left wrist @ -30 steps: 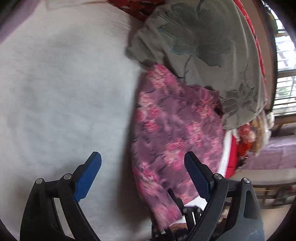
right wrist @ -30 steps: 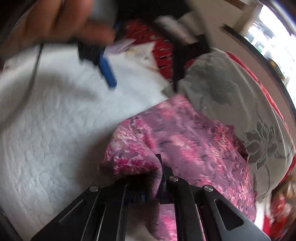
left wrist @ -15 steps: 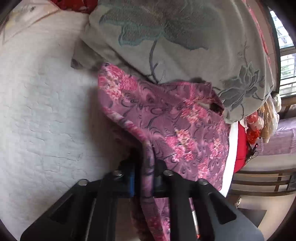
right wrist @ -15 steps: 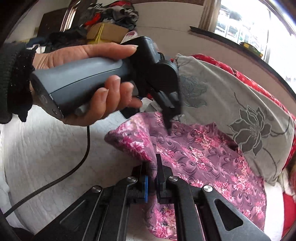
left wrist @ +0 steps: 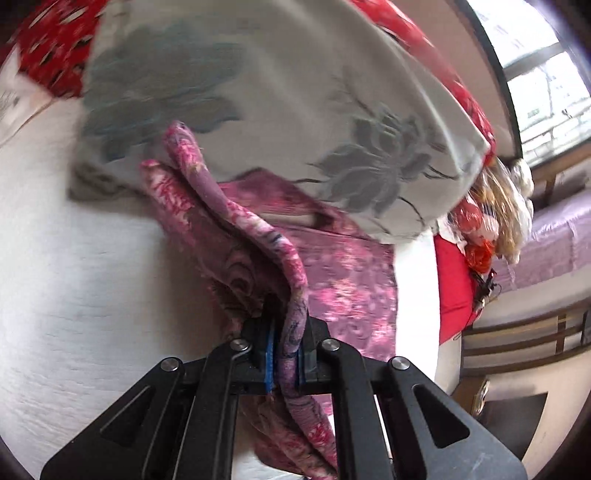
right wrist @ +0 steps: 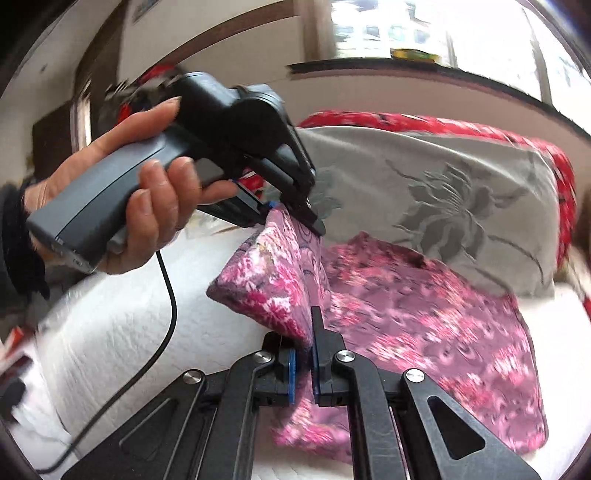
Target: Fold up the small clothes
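A pink and purple floral garment lies on a white quilted bed. My left gripper is shut on one edge of it and lifts that edge into a raised fold. In the right wrist view the garment spreads to the right, and my right gripper is shut on another part of the same edge. The left gripper shows there too, held in a hand, pinching the cloth's upper corner above the bed.
A grey pillow with flower pattern lies just behind the garment, over a red patterned cover. A black cable hangs from the left gripper across the white quilt. A window is behind.
My left gripper closed on the garment's edge, having been open a second ago. Both grippers have since lifted the edge higher off the bed.
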{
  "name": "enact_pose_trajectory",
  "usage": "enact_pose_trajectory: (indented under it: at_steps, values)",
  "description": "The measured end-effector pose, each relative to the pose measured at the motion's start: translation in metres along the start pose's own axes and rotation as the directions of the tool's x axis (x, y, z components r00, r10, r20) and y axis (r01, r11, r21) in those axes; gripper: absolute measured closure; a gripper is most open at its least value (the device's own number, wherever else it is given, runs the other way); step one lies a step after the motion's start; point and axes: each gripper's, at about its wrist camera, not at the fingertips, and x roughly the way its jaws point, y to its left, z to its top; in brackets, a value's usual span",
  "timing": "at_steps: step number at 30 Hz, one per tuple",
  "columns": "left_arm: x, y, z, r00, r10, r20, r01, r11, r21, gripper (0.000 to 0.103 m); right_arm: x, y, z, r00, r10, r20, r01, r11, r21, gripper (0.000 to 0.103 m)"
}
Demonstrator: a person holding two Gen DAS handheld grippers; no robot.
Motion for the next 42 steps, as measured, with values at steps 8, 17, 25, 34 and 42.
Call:
enact_pose_trajectory:
  at_steps: [8,17,25,34,42]
  values:
    - [0.031,-0.070,-0.003,0.999,0.015,-0.030,-0.013,0.998,0.063,0.097,-0.027,-0.074,-0.008,1.000,0.001,0.002,-0.002,0.968,0.249,0.098]
    - [0.088,-0.131,-0.014,0.994,0.055,-0.098,-0.044,0.992,0.118,0.097,-0.048,-0.142,-0.034,1.000,-0.011,0.003,0.009,0.896,0.445,0.098]
    - [0.149,-0.177,-0.026,0.983,0.087,-0.164,-0.060,0.985,0.163,0.097,-0.060,-0.198,-0.063,0.999,-0.053,-0.011,0.050,0.822,0.567,0.098]
    - [0.180,-0.174,-0.039,0.976,0.079,-0.200,-0.057,0.992,0.117,0.095,-0.048,-0.246,-0.107,0.994,-0.013,-0.105,0.084,0.692,0.717,0.094]
    - [0.085,-0.135,-0.033,0.999,-0.018,-0.038,0.022,0.994,0.109,0.061,-0.054,-0.266,-0.120,0.985,0.012,-0.170,0.126,0.617,0.777,0.081]
